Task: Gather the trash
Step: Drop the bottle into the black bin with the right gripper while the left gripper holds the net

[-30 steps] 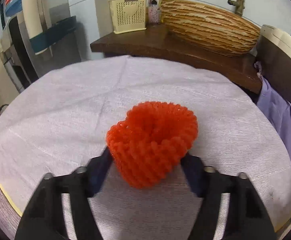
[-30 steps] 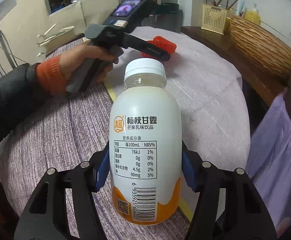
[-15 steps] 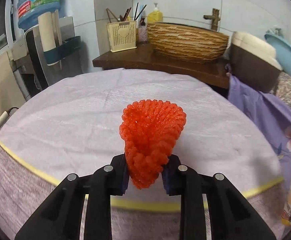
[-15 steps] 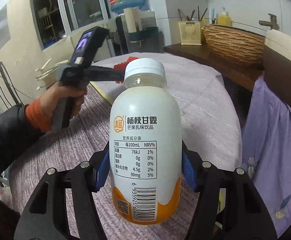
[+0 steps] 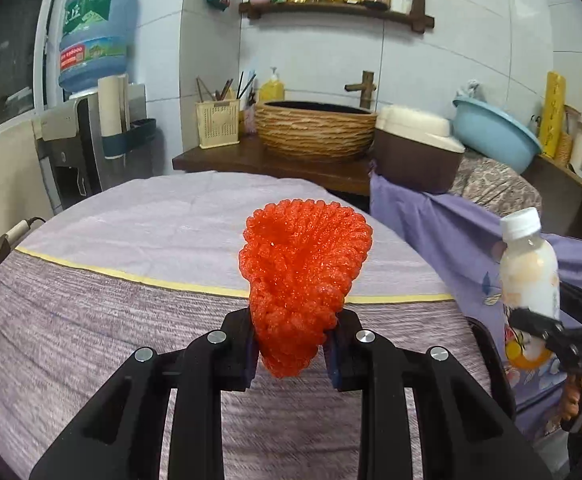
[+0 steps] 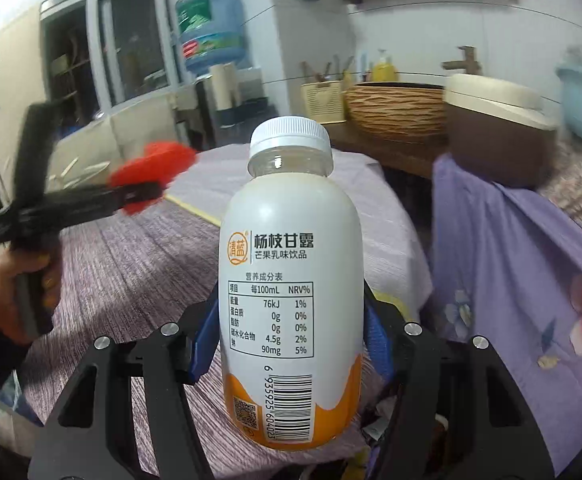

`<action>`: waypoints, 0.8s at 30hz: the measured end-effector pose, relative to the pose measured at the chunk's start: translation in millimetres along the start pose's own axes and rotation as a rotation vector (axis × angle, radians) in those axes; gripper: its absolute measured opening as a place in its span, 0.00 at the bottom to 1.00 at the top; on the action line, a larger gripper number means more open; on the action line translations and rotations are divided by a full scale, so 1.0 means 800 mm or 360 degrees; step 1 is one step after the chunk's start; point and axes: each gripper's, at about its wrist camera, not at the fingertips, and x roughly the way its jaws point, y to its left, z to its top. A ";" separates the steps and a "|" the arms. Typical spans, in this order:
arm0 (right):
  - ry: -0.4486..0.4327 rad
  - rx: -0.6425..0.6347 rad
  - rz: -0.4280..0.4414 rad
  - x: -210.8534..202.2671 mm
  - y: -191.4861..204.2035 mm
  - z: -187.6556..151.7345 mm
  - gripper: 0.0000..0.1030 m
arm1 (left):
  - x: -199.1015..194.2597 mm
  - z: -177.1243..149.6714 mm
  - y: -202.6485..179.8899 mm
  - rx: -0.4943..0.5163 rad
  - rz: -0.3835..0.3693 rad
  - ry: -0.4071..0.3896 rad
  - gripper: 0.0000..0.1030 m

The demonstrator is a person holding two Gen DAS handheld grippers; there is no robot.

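Note:
An orange foam fruit net (image 5: 303, 276) is squeezed between the pads of my left gripper (image 5: 291, 350), which is shut on it and holds it above the table. The right wrist view shows that net (image 6: 151, 168) blurred at the left, in the left gripper held by a hand (image 6: 23, 280). My right gripper (image 6: 289, 344) is shut on a white drink bottle (image 6: 289, 280) with a white cap and an orange base, held upright. In the left wrist view, the same bottle (image 5: 529, 280) appears at the far right.
A round table (image 5: 91, 320) under a purple cloth lies below both grippers. Behind it a wooden counter carries a woven basket (image 5: 317, 130), a cream utensil holder (image 5: 218, 123) and a brown pot (image 5: 415, 152). A purple flowered cloth (image 6: 531, 280) hangs at the right. A water dispenser (image 5: 95, 40) stands at the back left.
My left gripper closed on the orange net, squashing it narrow, and lifted it back off the table. My right gripper carried the bottle along, with the view swinging rightward.

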 end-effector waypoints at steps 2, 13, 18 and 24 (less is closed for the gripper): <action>-0.0022 0.0026 -0.0097 -0.013 -0.014 -0.010 0.60 | -0.010 -0.008 -0.013 0.0015 -0.0015 -0.0014 0.25; 0.0088 0.0305 -0.0523 0.008 -0.093 -0.088 0.60 | -0.045 -0.041 -0.086 0.0053 -0.0140 -0.0060 0.25; 0.0250 0.0481 -0.0601 0.048 -0.126 -0.141 0.60 | -0.052 -0.055 -0.120 0.0075 -0.0230 -0.0057 0.25; 0.0394 0.0632 -0.0643 0.091 -0.155 -0.191 0.60 | -0.050 -0.065 -0.152 0.0087 -0.0305 -0.0037 0.25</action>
